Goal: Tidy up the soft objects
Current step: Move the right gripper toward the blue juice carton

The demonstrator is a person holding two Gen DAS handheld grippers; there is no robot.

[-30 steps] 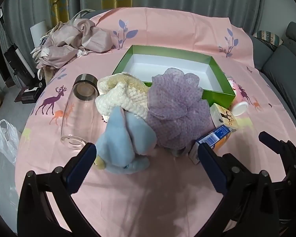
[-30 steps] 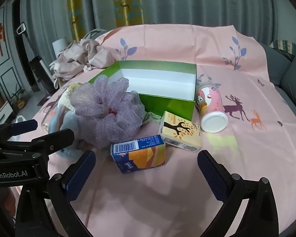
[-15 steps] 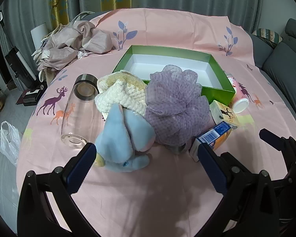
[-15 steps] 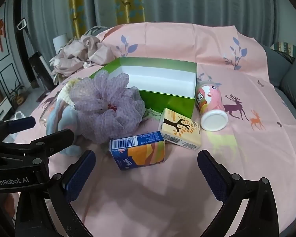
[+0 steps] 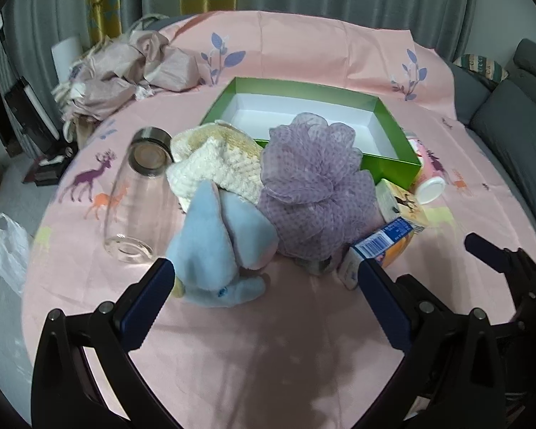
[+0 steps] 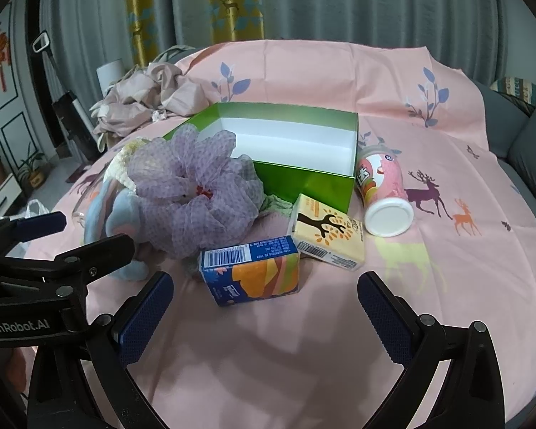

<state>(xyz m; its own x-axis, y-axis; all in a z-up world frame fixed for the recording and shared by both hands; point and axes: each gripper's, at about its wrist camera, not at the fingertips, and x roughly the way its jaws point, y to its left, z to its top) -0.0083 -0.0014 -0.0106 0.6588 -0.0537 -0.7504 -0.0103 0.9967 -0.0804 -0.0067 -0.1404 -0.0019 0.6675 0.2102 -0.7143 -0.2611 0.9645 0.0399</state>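
Observation:
A blue plush toy (image 5: pixel 221 246), a cream knitted cloth (image 5: pixel 221 164) and a purple mesh bath pouf (image 5: pixel 314 193) lie bunched together in front of an open green box (image 5: pixel 389 171) with a white inside. My left gripper (image 5: pixel 264 307) is open and empty, a little short of the plush. My right gripper (image 6: pixel 264 314) is open and empty, just short of a blue-and-orange carton (image 6: pixel 253 271). The pouf (image 6: pixel 193 193), plush (image 6: pixel 107 214) and box (image 6: pixel 303 182) also show in the right wrist view, as does the left gripper (image 6: pixel 57 236) at the left edge.
A glass bottle (image 5: pixel 139 193) lies left of the soft things. A yellow carton (image 6: pixel 328 232) and a pink cup (image 6: pixel 382 193) on its side lie right of the box. Crumpled beige cloth (image 5: pixel 132 71) sits at the back left. A grey sofa (image 5: pixel 511 114) stands to the right.
Both grippers stay open. The views have shifted slightly, and the soft things sit a little higher in the left wrist view. Nothing on the table has moved.

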